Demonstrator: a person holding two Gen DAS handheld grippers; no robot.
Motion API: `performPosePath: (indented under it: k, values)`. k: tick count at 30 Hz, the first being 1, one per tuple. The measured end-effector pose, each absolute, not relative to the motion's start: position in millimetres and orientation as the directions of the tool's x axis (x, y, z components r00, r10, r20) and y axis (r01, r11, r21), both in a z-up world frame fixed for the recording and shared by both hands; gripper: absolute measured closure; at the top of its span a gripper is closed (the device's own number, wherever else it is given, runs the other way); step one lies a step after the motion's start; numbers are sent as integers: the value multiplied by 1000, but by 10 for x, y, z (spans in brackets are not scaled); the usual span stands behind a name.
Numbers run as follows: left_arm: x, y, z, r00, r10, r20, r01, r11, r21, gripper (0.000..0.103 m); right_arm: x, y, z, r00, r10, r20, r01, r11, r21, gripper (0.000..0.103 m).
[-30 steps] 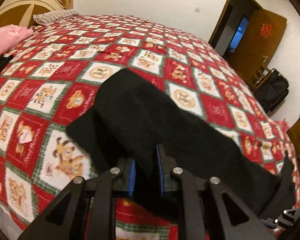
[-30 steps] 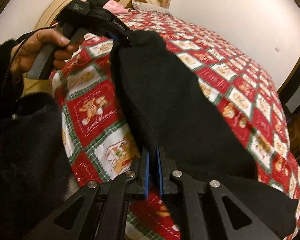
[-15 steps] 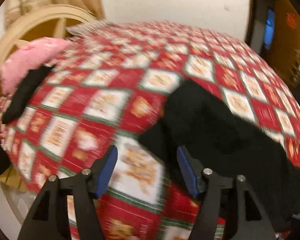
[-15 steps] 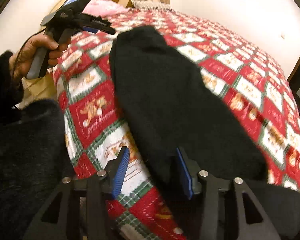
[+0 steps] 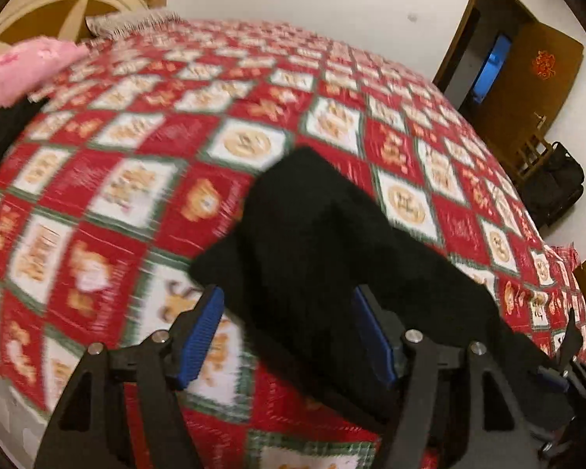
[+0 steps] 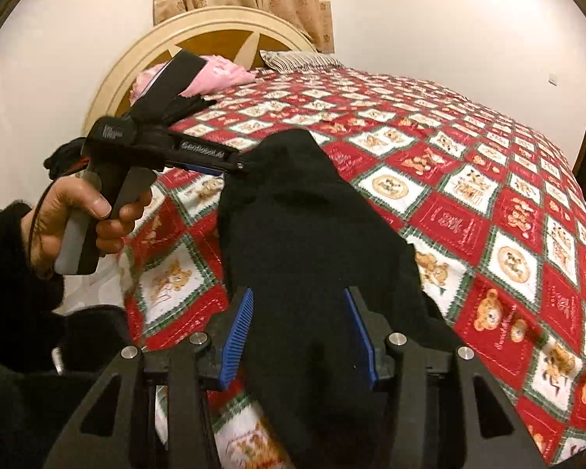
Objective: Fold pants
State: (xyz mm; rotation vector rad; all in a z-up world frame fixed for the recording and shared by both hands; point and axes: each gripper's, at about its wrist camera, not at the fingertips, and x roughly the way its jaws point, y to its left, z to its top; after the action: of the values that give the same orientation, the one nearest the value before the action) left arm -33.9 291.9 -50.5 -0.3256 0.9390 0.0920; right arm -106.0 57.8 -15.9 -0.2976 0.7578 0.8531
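The black pants (image 5: 316, 242) lie folded in a long strip along the near edge of the bed, also in the right wrist view (image 6: 308, 234). My left gripper (image 5: 289, 332) is open, its blue pads either side of the pants' end, holding nothing. It also shows in the right wrist view (image 6: 230, 164), held in a hand beside the far end of the pants. My right gripper (image 6: 299, 332) is open over the other end of the pants, holding nothing.
The bed has a red, white and green patterned quilt (image 6: 468, 179). A pink pillow (image 6: 215, 74) and a striped pillow (image 6: 301, 58) lie by the round headboard (image 6: 222, 35). A brown door (image 5: 527, 78) and a black bag (image 5: 554, 183) stand at the right.
Both grippers were shut on the pants a second ago. Both have opened and let go, and the pants now rest on the bed.
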Motion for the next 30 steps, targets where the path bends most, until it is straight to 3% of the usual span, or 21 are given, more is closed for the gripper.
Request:
performPosePath:
  k: [4,12,14,16,19,22,27,29,30]
  values:
    - [-184,2894,-551,595,-236,-768,-177,894,-412,40,-956,516,-336,397,552,-733,-723,680,121,54]
    - [-68,3043,-542,664,-249,-705,-233,827,-512,55,-940,466,-595,378,524,-764,-690,709,145,54]
    - [-123,3113,-533,696,-236,-678,-250,806,-537,68,-942,476,-612,383,517,-765,-693,709,132,54]
    - [-222,3143,-484,732,-209,-649,-246,806,-538,90,-938,464,-617,382,520,-764,-692,709,137,54]
    - [-468,3144,-349,756,-55,-653,-312,846,-432,90,-926,443,-621,378,524,-763,-690,709,145,54]
    - [-531,3184,-397,698,56,-714,-388,867,-311,90,-953,466,-618,384,516,-766,-700,703,122,54]
    - [-519,3225,-385,675,108,-730,-417,872,-257,88,-938,474,-528,367,532,-763,-705,694,146,54]
    - [-470,3166,-291,685,102,-721,-375,898,-229,77,-887,433,-365,370,594,-714,-695,687,211,54]
    - [-451,3175,-256,693,89,-716,-358,904,-235,58,-862,445,-299,378,609,-697,-697,683,220,54]
